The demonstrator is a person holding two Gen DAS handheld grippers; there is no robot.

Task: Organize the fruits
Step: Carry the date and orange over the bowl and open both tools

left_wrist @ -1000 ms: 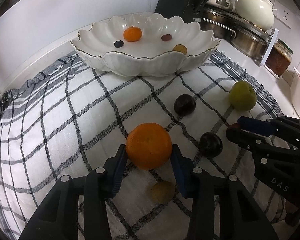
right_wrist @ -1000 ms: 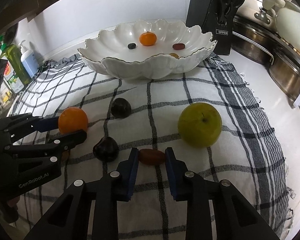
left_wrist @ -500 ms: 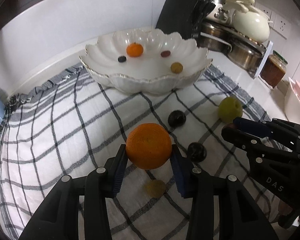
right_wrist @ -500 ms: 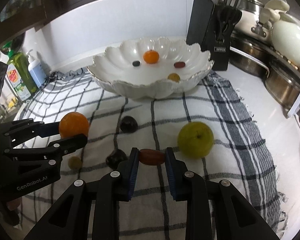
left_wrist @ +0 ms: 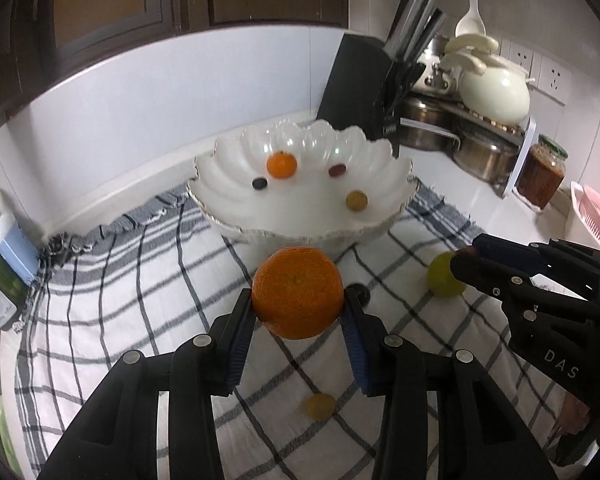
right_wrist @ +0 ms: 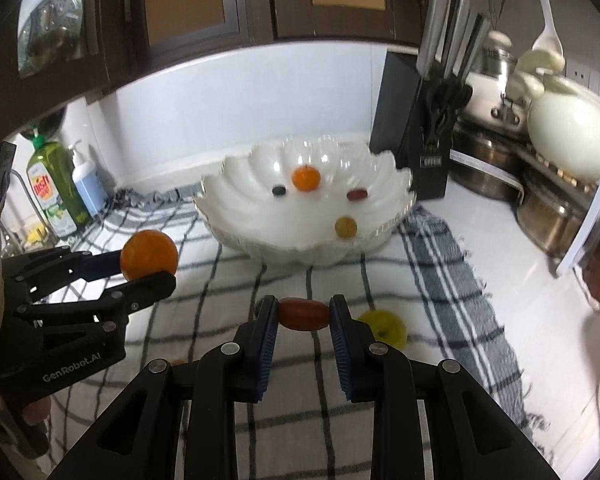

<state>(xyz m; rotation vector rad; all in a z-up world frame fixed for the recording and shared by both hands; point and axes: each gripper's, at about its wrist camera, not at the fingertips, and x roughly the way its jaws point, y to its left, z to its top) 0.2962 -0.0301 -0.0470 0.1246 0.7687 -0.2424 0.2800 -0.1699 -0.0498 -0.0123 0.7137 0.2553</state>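
My left gripper (left_wrist: pixel 298 316) is shut on a large orange (left_wrist: pixel 297 292) and holds it well above the checked cloth (left_wrist: pixel 140 300); it also shows in the right wrist view (right_wrist: pixel 150 260). My right gripper (right_wrist: pixel 303 316) is shut on a small red-brown date (right_wrist: pixel 303 314), lifted above the cloth. The white scalloped bowl (left_wrist: pixel 236 184) stands at the back and holds a small orange (left_wrist: pixel 281 165), a dark grape (left_wrist: pixel 259 183), a red date (left_wrist: pixel 337 169) and a yellow fruit (left_wrist: pixel 356 200). A green apple (left_wrist: pixel 440 280), a dark plum (left_wrist: pixel 362 294) and a small yellow fruit (left_wrist: pixel 319 405) lie on the cloth.
A black knife block (right_wrist: pixel 416 136) stands right of the bowl. Steel pots (right_wrist: pixel 484 164) and a white ceramic pot (right_wrist: pixel 568 140) sit at the right, with a jar (left_wrist: pixel 540 172) beside them. Soap bottles (right_wrist: pixel 56 188) stand at the left. Dark cabinets hang above.
Both grippers have risen well above the cloth with their fruit; the cloth and loose fruit look smaller and lower, and the cabinets have come into view.
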